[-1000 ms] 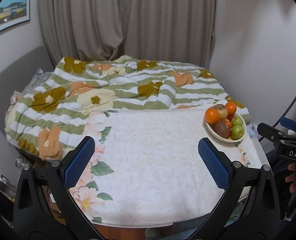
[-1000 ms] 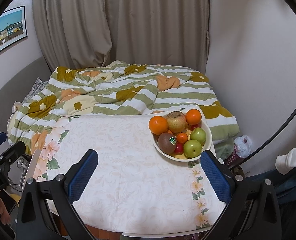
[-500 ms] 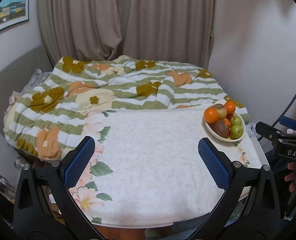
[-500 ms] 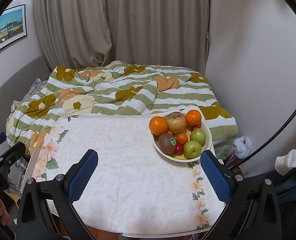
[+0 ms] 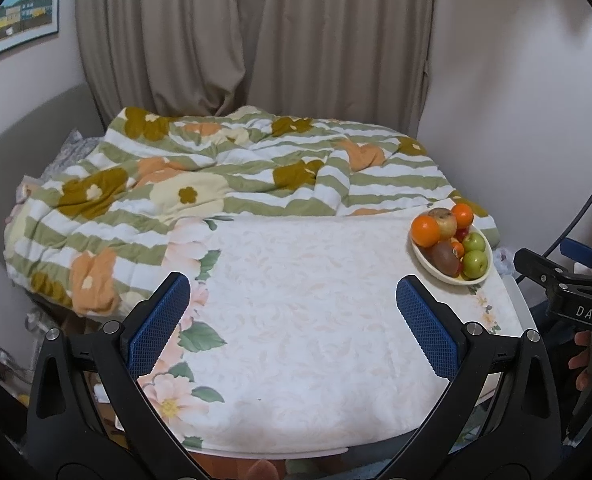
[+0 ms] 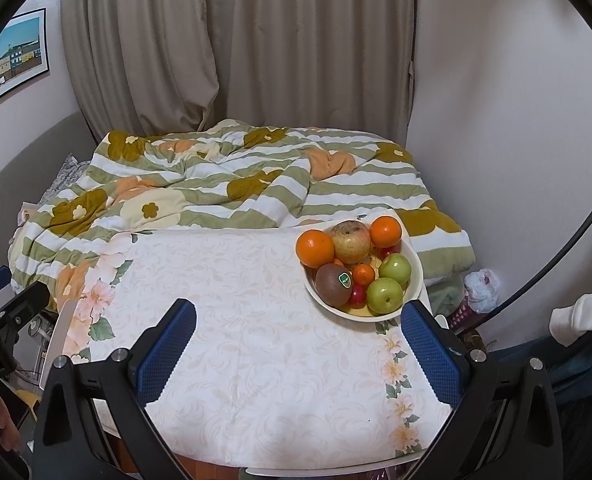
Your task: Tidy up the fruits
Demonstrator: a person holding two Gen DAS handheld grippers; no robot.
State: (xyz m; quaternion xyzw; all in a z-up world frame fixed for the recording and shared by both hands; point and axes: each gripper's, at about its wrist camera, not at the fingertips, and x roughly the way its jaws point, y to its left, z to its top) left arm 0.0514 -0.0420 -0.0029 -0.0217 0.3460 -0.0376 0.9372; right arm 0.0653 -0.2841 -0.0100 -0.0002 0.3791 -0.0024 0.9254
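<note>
A cream bowl [image 6: 413, 276] of fruit stands at the table's far right corner; it also shows in the left wrist view [image 5: 423, 260]. In it are two oranges [image 6: 314, 248], a brownish apple [image 6: 350, 241], a kiwi with a green sticker [image 6: 333, 284], two green apples [image 6: 384, 295] and small red and orange fruits. My right gripper [image 6: 297, 350] is open and empty, above the table just short of the bowl. My left gripper [image 5: 294, 322] is open and empty over the table's middle, left of the bowl.
The table wears a white floral cloth [image 5: 296, 320]. Behind it lies a bed with a green-striped flowered quilt [image 5: 216, 176]. Curtains [image 6: 256, 40] hang at the back, a wall stands close on the right, and a plastic bag [image 6: 481, 286] lies on the floor beside the table.
Both views have shifted slightly; the bowl sits a little farther right and higher in the left view. Nothing on the table has moved and both grippers stay open.
</note>
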